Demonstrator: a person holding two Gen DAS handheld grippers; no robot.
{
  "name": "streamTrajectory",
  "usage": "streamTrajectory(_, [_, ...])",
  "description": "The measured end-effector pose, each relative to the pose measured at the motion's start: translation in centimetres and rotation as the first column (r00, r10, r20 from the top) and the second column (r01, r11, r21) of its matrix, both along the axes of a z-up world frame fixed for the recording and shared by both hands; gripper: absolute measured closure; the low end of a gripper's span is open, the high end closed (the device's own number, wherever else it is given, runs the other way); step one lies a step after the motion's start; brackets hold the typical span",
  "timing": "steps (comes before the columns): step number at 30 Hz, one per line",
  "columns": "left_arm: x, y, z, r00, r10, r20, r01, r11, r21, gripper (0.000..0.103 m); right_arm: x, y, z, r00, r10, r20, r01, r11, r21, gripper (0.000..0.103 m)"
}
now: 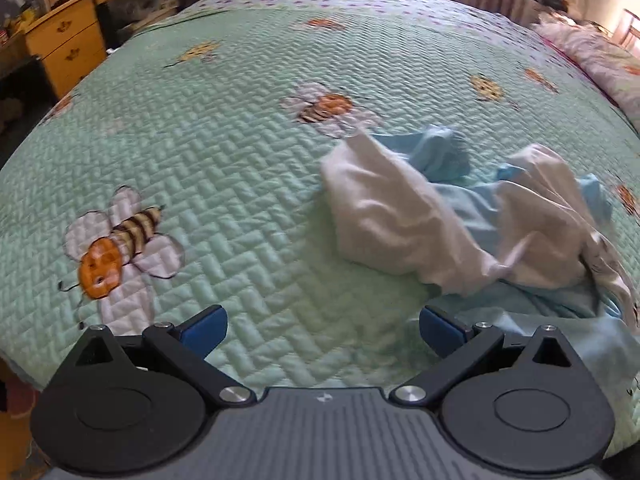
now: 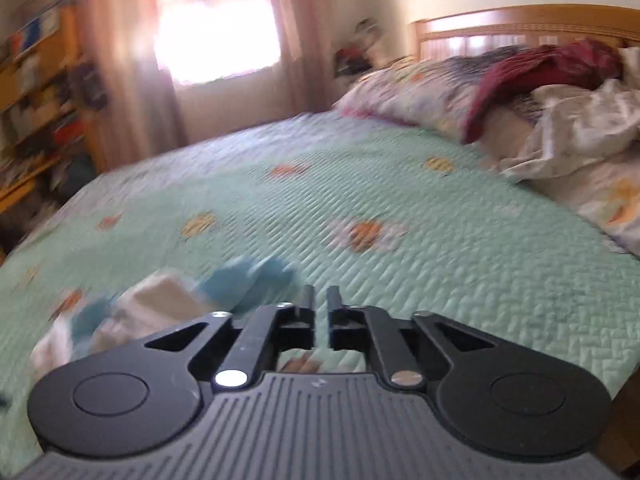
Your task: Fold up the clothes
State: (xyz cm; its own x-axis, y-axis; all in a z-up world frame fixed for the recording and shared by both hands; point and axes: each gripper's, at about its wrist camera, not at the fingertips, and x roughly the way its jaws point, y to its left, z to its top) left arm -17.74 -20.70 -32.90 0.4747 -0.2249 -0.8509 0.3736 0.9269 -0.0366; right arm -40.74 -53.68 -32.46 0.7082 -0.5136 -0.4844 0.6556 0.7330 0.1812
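Observation:
A crumpled heap of clothes lies on the mint-green bee quilt: a white garment tangled with a light blue one. My left gripper hovers over the quilt just in front and to the left of the heap. Its blue pads stand wide apart with nothing between them, and the right pad sits at the edge of the blue cloth. In the blurred right wrist view the same heap lies to the lower left. My right gripper is beside it, fingers shut but for a narrow slit, holding nothing.
A yellow wooden desk with drawers stands past the bed's far left edge. Pillows, a dark red garment and rumpled white bedding are piled by the headboard. Shelves and a curtained window lie beyond.

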Motion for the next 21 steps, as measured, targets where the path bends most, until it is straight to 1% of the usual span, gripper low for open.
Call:
streamTrajectory(1, [-0.1, -0.4, 0.0, 1.0, -0.004, 0.0, 0.004, 1.0, -0.002, 0.001, 0.5, 0.9, 0.0, 0.999, 0.038, -0.005, -0.038, 0.999, -0.012, 0.064])
streamTrajectory(2, [-0.1, -0.7, 0.0, 1.0, -0.011, 0.004, 0.011, 1.0, -0.001, 0.001, 1.4, 1.7, -0.2, 0.997, 0.072, 0.0, -0.072, 0.997, -0.025, 0.033])
streamTrajectory(3, [-0.2, -0.9, 0.0, 1.0, -0.018, 0.01, 0.018, 1.0, 0.009, 0.001, 2.7, 2.5, -0.5, 0.994, 0.105, 0.014, -0.105, 0.994, -0.032, 0.021])
streamTrajectory(4, [-0.3, -1.0, 0.1, 1.0, -0.021, 0.02, 0.021, 0.999, 0.027, 0.001, 4.5, 3.1, -0.8, 0.99, 0.138, 0.023, -0.138, 0.99, -0.034, 0.015])
streamTrajectory(5, [-0.4, -1.1, 0.2, 0.999, -0.024, 0.031, 0.023, 0.999, 0.046, 0.001, 6.4, 3.7, -1.2, 0.985, 0.171, 0.031, -0.17, 0.985, -0.035, 0.016])
streamTrajectory(8, [-0.3, -0.5, 0.2, 0.999, -0.008, 0.034, 0.006, 0.998, 0.066, 0.001, 13.6, 4.9, -2.0, 0.963, 0.269, -0.009, -0.269, 0.963, -0.003, 0.016])
streamTrajectory(10, [0.1, 0.0, -0.2, 1.0, 0.01, 0.017, -0.011, 0.997, 0.07, 0.001, 19.0, 5.4, -3.2, 0.949, 0.304, -0.079, -0.303, 0.953, 0.03, 0.016])
streamTrajectory(11, [0.3, 0.2, -0.5, 1.0, 0.021, 0.007, -0.021, 0.997, 0.076, 0.001, 21.0, 5.7, -4.1, 0.941, 0.318, -0.116, -0.316, 0.948, 0.041, 0.016])
streamTrajectory(12, [0.5, 0.3, -0.8, 1.0, 0.025, -0.003, -0.024, 0.996, 0.082, 0.001, 23.5, 5.6, -5.2, 0.928, 0.334, -0.166, -0.33, 0.943, 0.049, 0.018])
streamTrajectory(13, [0.6, 0.4, -1.1, 1.0, 0.025, -0.01, -0.024, 0.996, 0.088, 0.001, 24.7, 5.2, -6.0, 0.922, 0.332, -0.198, -0.324, 0.943, 0.073, 0.046])
streamTrajectory(14, [0.6, 0.5, -1.2, 1.0, 0.021, -0.014, -0.02, 0.995, 0.093, 0.001, 25.9, 4.7, -6.7, 0.916, 0.33, -0.228, -0.315, 0.944, 0.097, 0.095])
streamTrajectory(15, [0.7, 0.6, -1.3, 1.0, 0.018, -0.011, -0.017, 0.995, 0.094, 0.001, 25.0, 3.2, -6.3, 0.94, 0.299, -0.166, -0.276, 0.95, 0.147, 0.093])
streamTrajectory(16, [0.8, 0.7, -1.4, 1.0, 0.018, -0.007, -0.017, 0.995, 0.093, 0.001, 24.1, 1.7, -5.9, 0.961, 0.26, -0.098, -0.237, 0.95, 0.201, 0.094])
streamTrajectory(17, [1.0, 0.9, -1.6, 1.0, 0.02, -0.006, -0.019, 0.996, 0.092, 0.001, 22.3, 0.8, -5.0, 0.975, 0.217, -0.051, -0.203, 0.96, 0.193, 0.094])
streamTrajectory(18, [1.3, 0.8, -1.8, 1.0, 0.022, -0.015, -0.021, 0.996, 0.085, 0.001, 19.7, -0.3, -3.9, 0.988, 0.153, -0.007, -0.15, 0.976, 0.156, 0.094])
streamTrajectory(19, [1.6, 0.8, -2.0, 0.999, 0.024, -0.026, -0.022, 0.997, 0.078, 0.001, 16.7, -1.6, -3.0, 0.994, 0.093, 0.06, -0.102, 0.982, 0.159, 0.094])
streamTrajectory(20, [1.7, 0.6, -2.1, 0.999, 0.021, -0.034, -0.018, 0.998, 0.065, 0.001, 13.5, -2.6, -2.3, 0.99, 0.035, 0.136, -0.059, 0.982, 0.181, 0.094])
streamTrajectory(21, [1.7, 0.3, -2.2, 0.999, 0.016, -0.041, -0.014, 0.999, 0.051, 0.001, 9.6, -3.5, -1.5, 0.982, -0.046, 0.184, 0.014, 0.985, 0.173, 0.095])
